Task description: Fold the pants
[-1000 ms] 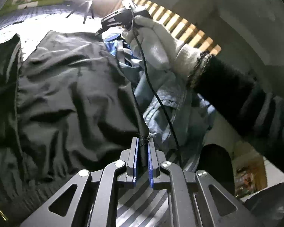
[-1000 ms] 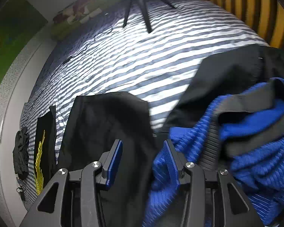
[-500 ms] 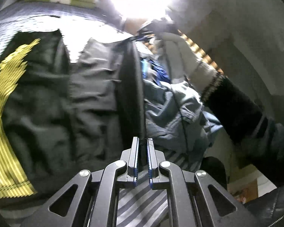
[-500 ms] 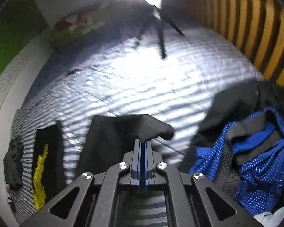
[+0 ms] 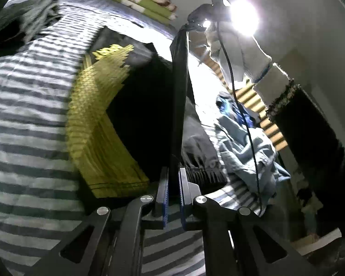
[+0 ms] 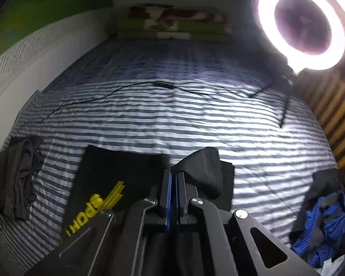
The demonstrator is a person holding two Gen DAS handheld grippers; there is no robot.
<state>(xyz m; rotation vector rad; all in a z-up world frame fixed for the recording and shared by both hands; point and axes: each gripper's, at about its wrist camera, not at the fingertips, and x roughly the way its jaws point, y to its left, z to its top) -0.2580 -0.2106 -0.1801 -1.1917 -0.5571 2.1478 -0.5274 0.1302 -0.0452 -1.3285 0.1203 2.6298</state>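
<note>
Black pants (image 5: 178,96) hang stretched as a taut strip between my two grippers, lifted above the striped bed (image 5: 27,105). My left gripper (image 5: 173,184) is shut on their near edge. In the left wrist view my right gripper (image 5: 208,9), in a white-gloved hand (image 5: 243,48), holds the far end up by the lamp. In its own view the right gripper (image 6: 174,179) is shut on a fold of the black pants (image 6: 204,168), which bulges past the fingers to the right.
A folded black garment with yellow print (image 6: 101,184) lies on the bed (image 6: 172,119) below. A pile of blue and denim clothes (image 5: 243,142) sits at the right, a dark grey garment (image 6: 18,179) at the left. A ring light (image 6: 301,30) and its cable (image 6: 103,94) stand further back.
The right gripper went from open to shut on the black pants. Both grippers have risen, pulling the pants off the bed into a taut strip; the yellow-print garment now shows beneath.
</note>
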